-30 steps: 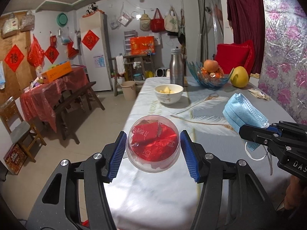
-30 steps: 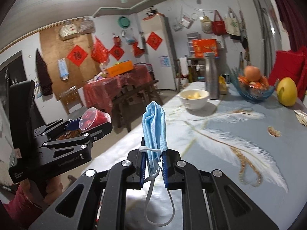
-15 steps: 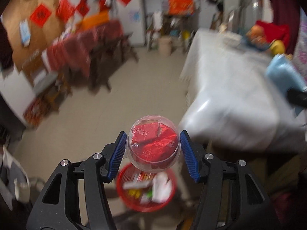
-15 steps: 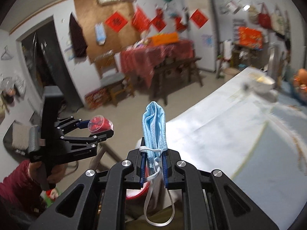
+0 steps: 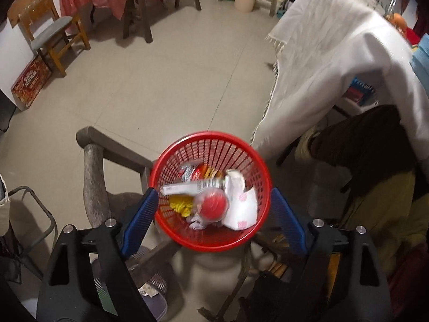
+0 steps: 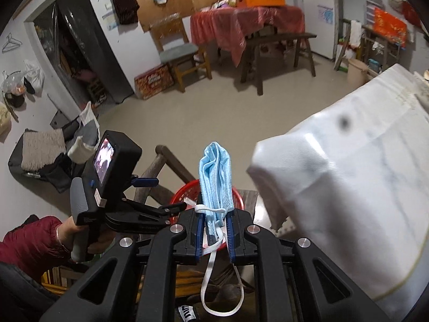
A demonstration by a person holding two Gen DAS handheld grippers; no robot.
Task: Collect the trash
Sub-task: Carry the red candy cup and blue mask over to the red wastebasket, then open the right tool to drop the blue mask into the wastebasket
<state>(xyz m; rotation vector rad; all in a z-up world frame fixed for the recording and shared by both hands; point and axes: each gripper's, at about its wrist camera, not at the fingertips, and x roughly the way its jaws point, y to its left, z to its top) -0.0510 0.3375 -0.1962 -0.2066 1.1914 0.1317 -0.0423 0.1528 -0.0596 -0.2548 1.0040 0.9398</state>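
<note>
Pointing steeply down, the left gripper is held above the red mesh basket, which serves as landmark throughout. Its jaws have just been opening and now stand wide apart, one blue pad at each side of the basket's rim, with nothing pressed between them. The clear cup with red wrappers is seen inside the basket, apart from both pads, near its middle; whether it has come to rest cannot be told. A white paper bag lies just beside the cup, a yellow scrap at its other side, and a long white packet beyond it, all within the basket.

The right gripper is held near the basket, whose rim shows behind its fingers. Its jaws are clamped on the blue face mask, which stands upright between them, the white ear loop hanging below. A table draped in a white cloth stands just beside the basket. The person's left hand, in a red sleeve, grips the left gripper's handle.
</note>
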